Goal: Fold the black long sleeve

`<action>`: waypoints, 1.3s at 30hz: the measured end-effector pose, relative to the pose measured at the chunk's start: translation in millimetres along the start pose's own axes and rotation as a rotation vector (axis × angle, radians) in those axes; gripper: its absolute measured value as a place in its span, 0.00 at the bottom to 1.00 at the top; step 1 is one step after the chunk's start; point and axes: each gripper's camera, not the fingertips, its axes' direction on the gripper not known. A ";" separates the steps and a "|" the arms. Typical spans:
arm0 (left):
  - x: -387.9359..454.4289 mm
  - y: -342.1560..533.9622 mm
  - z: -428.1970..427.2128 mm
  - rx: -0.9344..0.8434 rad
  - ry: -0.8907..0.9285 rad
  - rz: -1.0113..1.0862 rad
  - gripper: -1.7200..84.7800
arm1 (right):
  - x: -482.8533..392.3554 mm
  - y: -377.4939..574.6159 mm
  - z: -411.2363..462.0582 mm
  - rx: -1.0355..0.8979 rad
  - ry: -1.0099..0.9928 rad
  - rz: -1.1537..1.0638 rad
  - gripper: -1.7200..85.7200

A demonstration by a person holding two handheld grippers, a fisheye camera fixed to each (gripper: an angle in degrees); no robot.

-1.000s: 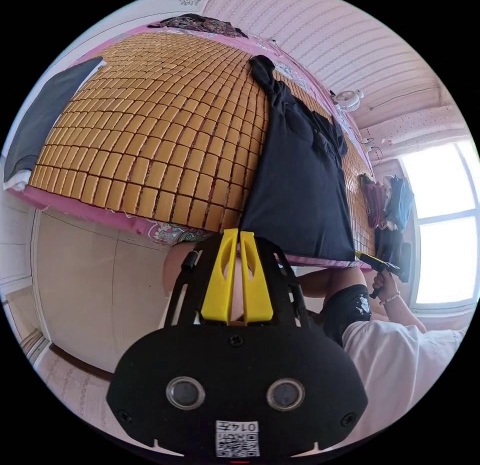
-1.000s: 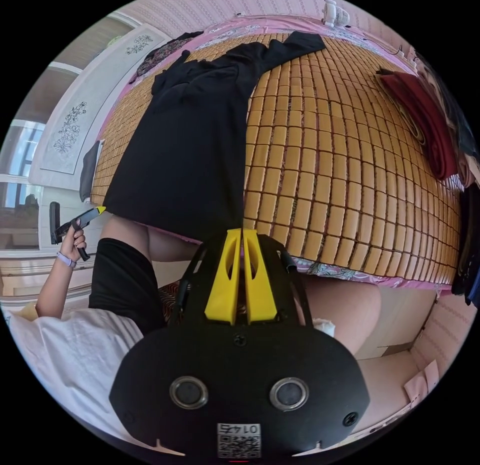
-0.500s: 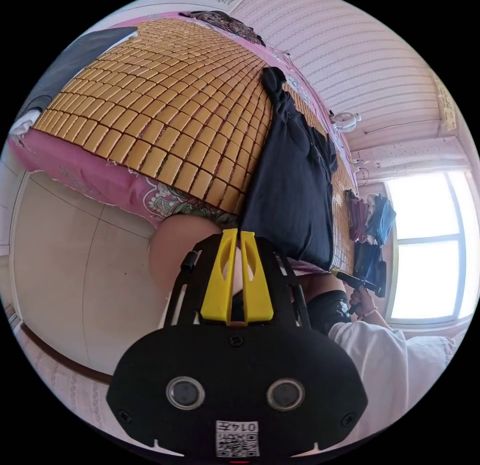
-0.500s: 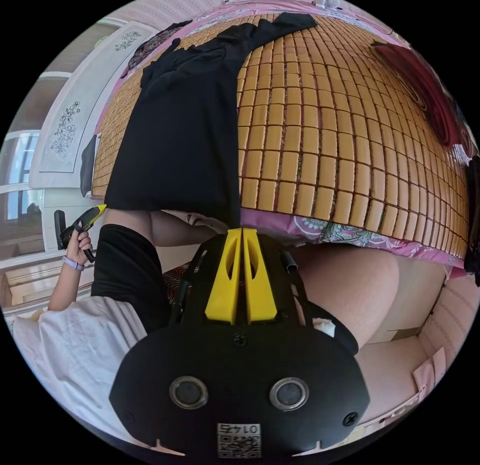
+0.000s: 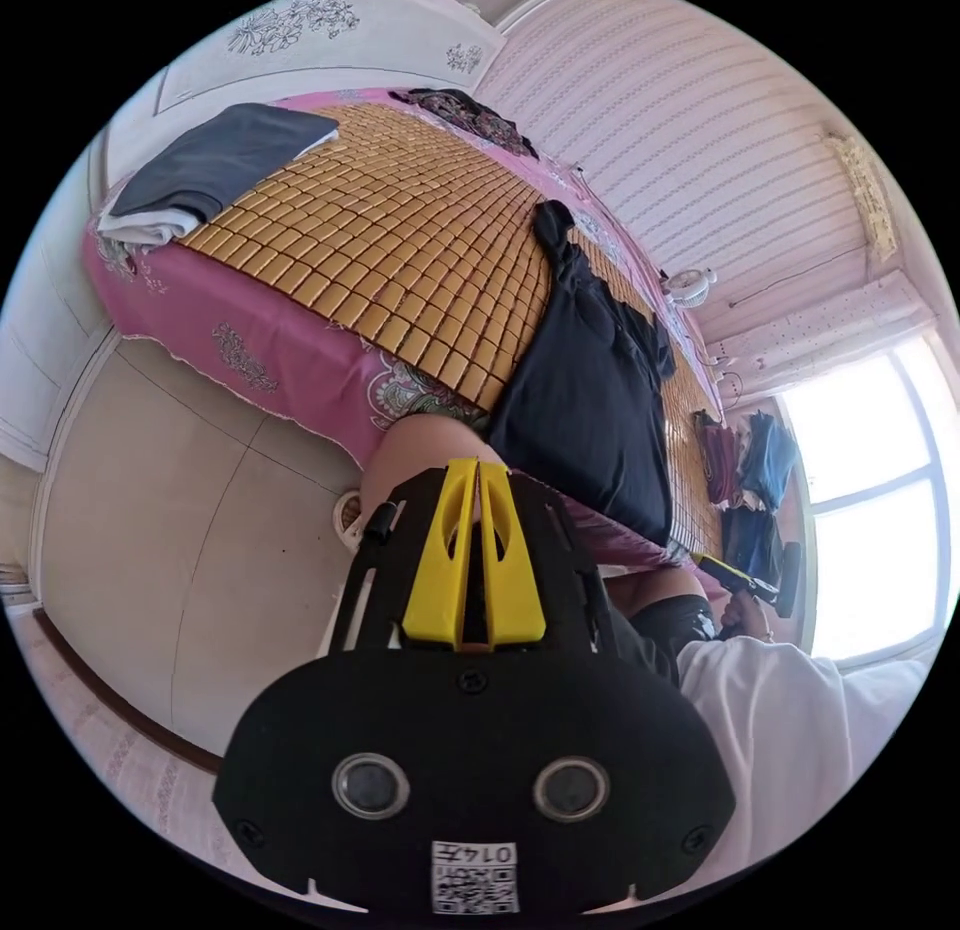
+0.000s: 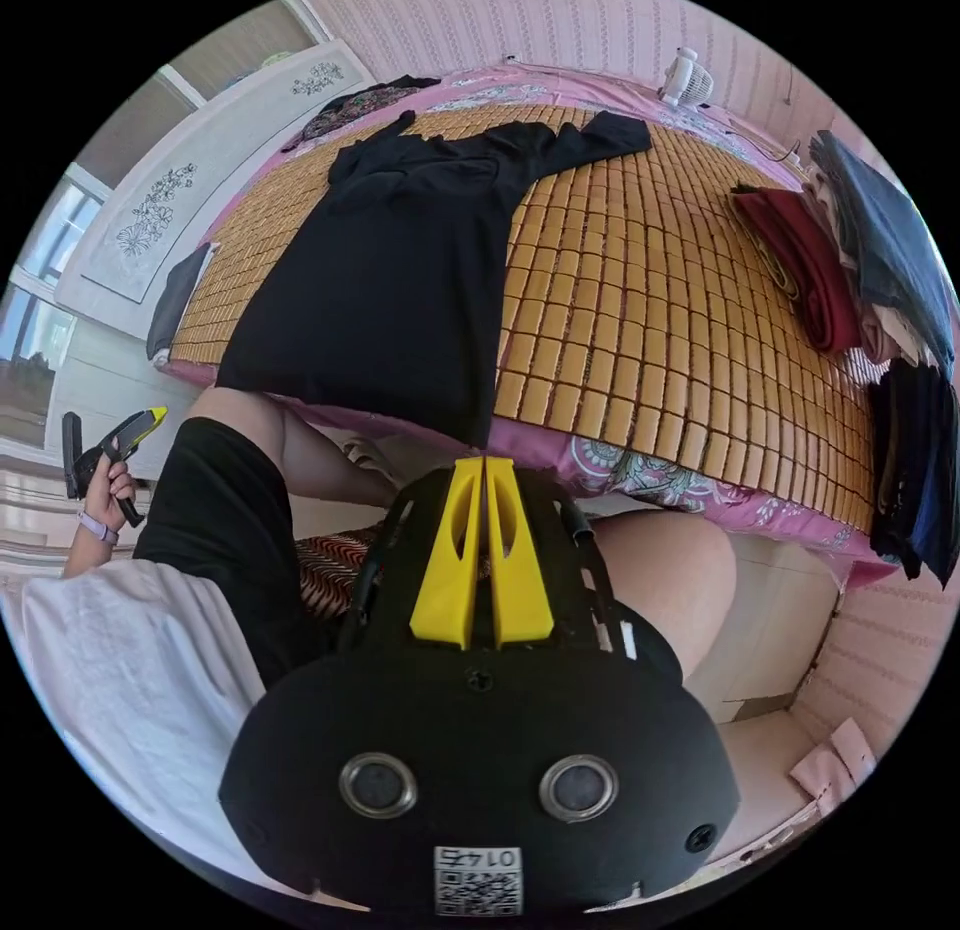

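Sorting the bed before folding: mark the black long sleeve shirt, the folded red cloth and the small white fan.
black long sleeve shirt [image 6: 390,290], right gripper view, flat body panel.
folded red cloth [image 6: 800,260], right gripper view, top fold.
small white fan [image 6: 683,76], right gripper view, round head.

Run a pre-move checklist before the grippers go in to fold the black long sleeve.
1. Black long sleeve lies on the bamboo mat: ok.
2. Body flat: ok. Collar end bunched, one sleeve stretched sideways: not ok.
3. Hem hangs just past the near edge of the mat, within reach: ok.
4. Left gripper shut, holding nothing, off the cloth: not ok for a grasp, open first.
5. Right gripper shut, holding nothing: same.
6. Mat beside the shirt bare for folding; red folded clothes lie apart: ok.
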 end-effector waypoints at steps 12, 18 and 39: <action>58.9 75.0 -64.3 0.230 -0.058 0.160 0.01 | -125.1 161.2 -163.4 0.770 0.485 -0.007 0.01; 145.1 108.3 -69.2 0.372 -0.204 0.465 0.01 | -138.4 207.1 -183.6 0.751 0.414 0.036 0.01; 291.2 71.5 128.1 0.184 -0.183 0.884 0.01 | -100.7 150.7 -129.4 0.615 0.267 0.021 0.08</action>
